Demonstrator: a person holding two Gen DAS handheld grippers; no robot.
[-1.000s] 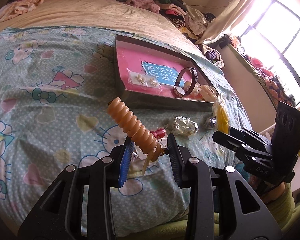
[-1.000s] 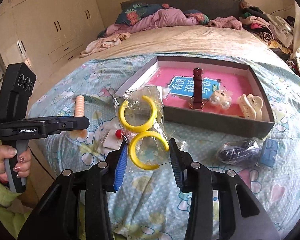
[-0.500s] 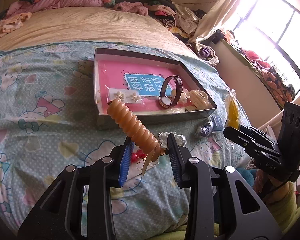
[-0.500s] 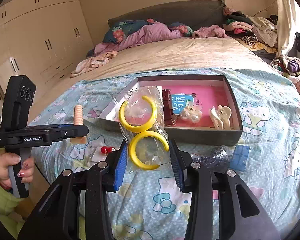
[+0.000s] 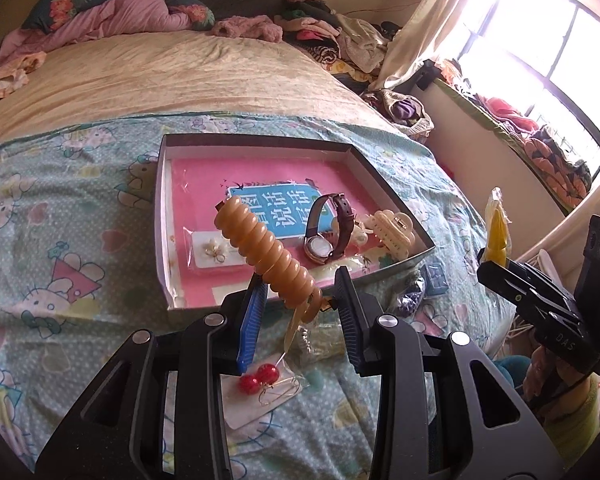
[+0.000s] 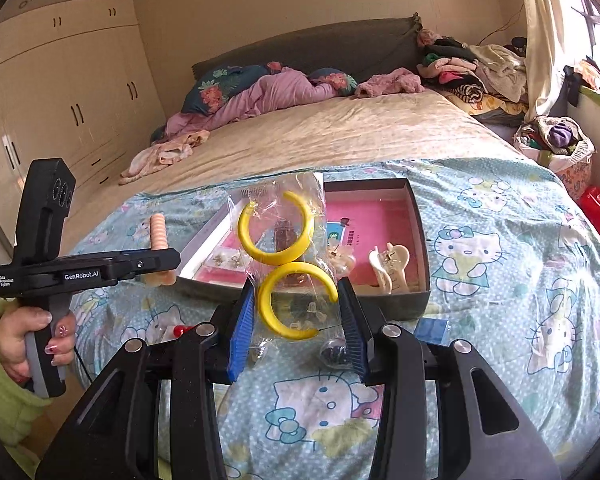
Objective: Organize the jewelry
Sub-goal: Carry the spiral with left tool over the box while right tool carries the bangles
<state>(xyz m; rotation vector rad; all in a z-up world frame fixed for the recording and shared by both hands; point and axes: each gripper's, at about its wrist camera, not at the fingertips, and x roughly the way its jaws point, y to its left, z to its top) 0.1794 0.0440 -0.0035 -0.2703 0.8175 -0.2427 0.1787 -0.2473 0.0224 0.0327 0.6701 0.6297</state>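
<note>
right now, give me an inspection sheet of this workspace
surface: bed with a cartoon-cat sheet.
job's things: open box with pink lining holds a watch, cream hair claw and carded flower earrings.
clutter: red bead earrings and a small blue packet lie on the sheet; clothes pile by the headboard.
grippers: left gripper shut on the orange ribbed clip; right gripper shut on the bag of yellow hoops.
cables: nothing seen.
surroundings: wardrobe, bright window.

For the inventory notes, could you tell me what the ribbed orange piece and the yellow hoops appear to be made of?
Ribbed hair clip: probably glossy amber plastic or resin, judging by highlights along its ridges. Yellow hoop earrings: likely matte opaque plastic, evenly coloured, sealed in a crinkled clear film bag.
</note>
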